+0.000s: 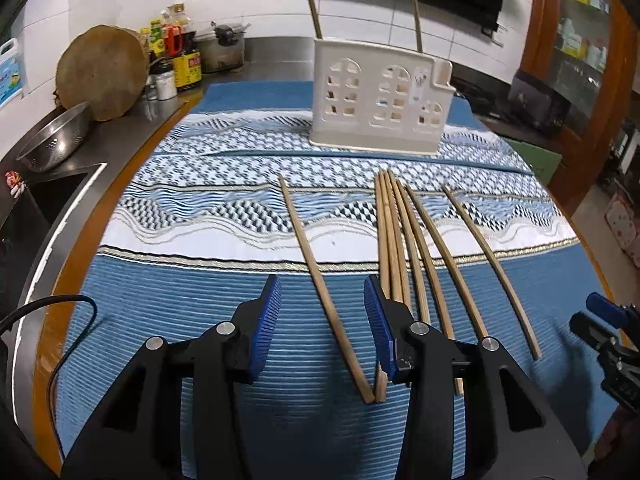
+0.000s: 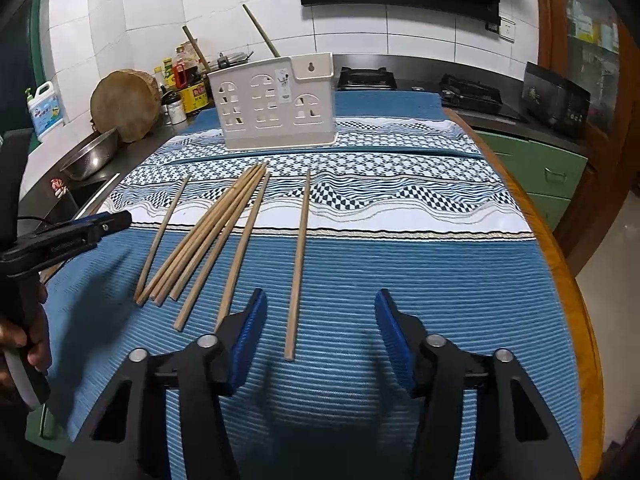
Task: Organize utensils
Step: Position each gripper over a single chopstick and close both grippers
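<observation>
Loose chopsticks (image 2: 224, 240) lie fanned on the mat (image 2: 400, 300), near the holder (image 2: 276, 104), which already has two standing in it. The left gripper (image 1: 322, 320) has its fingers apart astride one stick, likely to pick it; the right gripper (image 2: 320, 340), fingers apart, holds nothing.

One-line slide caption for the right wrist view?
Open right gripper over a lone chopstick; white holder behind.

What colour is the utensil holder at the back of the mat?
The utensil holder is cream-white plastic with window-shaped cutouts, seen best in the right wrist view.
</observation>
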